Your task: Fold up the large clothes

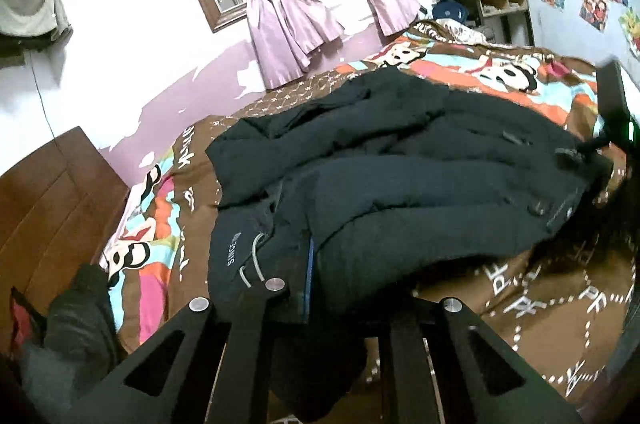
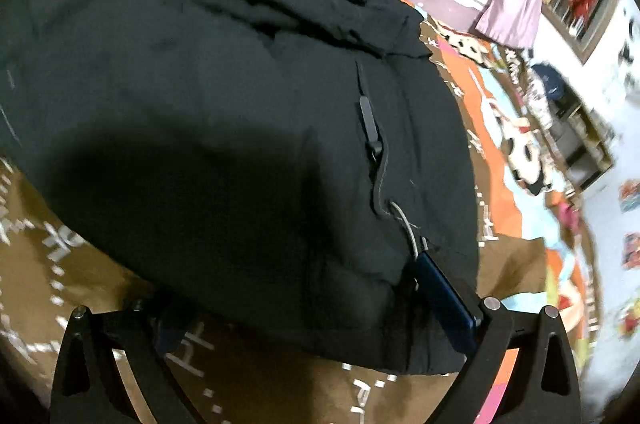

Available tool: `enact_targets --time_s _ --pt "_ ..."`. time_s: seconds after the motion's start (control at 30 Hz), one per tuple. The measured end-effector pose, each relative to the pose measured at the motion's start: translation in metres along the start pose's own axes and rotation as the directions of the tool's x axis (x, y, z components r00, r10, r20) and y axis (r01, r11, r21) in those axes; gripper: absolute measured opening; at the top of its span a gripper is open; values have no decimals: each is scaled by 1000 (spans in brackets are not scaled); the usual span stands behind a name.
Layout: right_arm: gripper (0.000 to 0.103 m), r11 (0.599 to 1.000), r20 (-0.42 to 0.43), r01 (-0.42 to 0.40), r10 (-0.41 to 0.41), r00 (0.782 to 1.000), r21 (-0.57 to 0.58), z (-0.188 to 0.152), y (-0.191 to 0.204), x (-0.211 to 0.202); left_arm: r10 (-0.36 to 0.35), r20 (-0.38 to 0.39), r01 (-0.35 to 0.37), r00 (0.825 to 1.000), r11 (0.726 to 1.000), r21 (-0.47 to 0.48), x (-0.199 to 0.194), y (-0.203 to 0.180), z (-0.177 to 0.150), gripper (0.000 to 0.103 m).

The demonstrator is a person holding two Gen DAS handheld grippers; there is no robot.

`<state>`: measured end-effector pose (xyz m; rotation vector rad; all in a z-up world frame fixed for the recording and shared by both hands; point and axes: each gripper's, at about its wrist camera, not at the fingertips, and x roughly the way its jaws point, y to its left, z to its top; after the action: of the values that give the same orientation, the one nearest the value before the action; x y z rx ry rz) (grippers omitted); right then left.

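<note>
1. We see the black padded jacket (image 1: 380, 160) lying crumpled on the brown cartoon-print bed cover (image 1: 552, 304), long axis running across.
2. Left tongs (image 1: 320, 308) are pinched narrow on its near hem.
3. Right tongs (image 2: 308, 308) stand wide, straddling the jacket's near edge (image 2: 240, 144), nothing gripped.

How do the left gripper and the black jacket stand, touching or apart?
Touching. The left wrist view shows the left gripper pinching a fold of the black jacket.
</note>
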<state>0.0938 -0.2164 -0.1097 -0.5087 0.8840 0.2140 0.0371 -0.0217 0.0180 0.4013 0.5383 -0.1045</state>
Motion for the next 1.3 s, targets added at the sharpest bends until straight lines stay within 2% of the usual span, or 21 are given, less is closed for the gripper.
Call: enact_targets --time_s 0.03,0.1,0.13,0.17,0.23,0.33,0.47,0.67,0.77,0.97,1.03,1.13,1.3 --pt "95 1000 1 21 -21 1000 -2 -1 0 1 -14 -1 14 1000 1000 -22 -1 4 5 9" --pt "75 998 15 52 -52 999 20 -1 -5 -1 -28 3 28 1000 998 -48 -2 12 11 9" --pt "57 998 27 48 -49 998 38 -2 -10 -3 -32 8 32 999 998 -55 -4 15 15 9" --pt "45 998 47 9 -12 999 66 -2 -17 -8 -33 11 33 999 998 -56 -5 16 16 9" --pt "33 993 92 -30 20 996 110 -3 -28 -18 -33 19 34 999 998 -50 -8 17 20 9" --pt "16 992 178 -28 5 984 123 2 -37 -42 -30 28 32 999 998 -49 -10 18 20 8" --pt "10 985 296 -55 4 955 166 18 -50 -79 -38 34 41 999 995 -87 -15 29 21 6" --pt "9 981 477 -114 26 879 156 41 -58 -152 -15 87 29 996 987 -160 -42 65 33 5" --pt "9 978 548 -161 62 834 135 40 -57 -184 12 132 12 991 984 -178 -66 83 39 5" --pt "9 964 625 -242 119 771 114 27 -56 -239 35 213 11 977 977 -213 -122 104 35 5" --pt "9 962 639 -250 127 759 106 24 -58 -250 26 225 25 974 975 -219 -135 107 35 5" --pt "9 962 640 -251 128 758 105 30 -61 -251 21 247 28 969 981 -190 -150 110 40 5" --pt "9 966 639 -224 93 764 127 56 -67 -229 -1 220 36 975 987 -157 -130 114 55 5"
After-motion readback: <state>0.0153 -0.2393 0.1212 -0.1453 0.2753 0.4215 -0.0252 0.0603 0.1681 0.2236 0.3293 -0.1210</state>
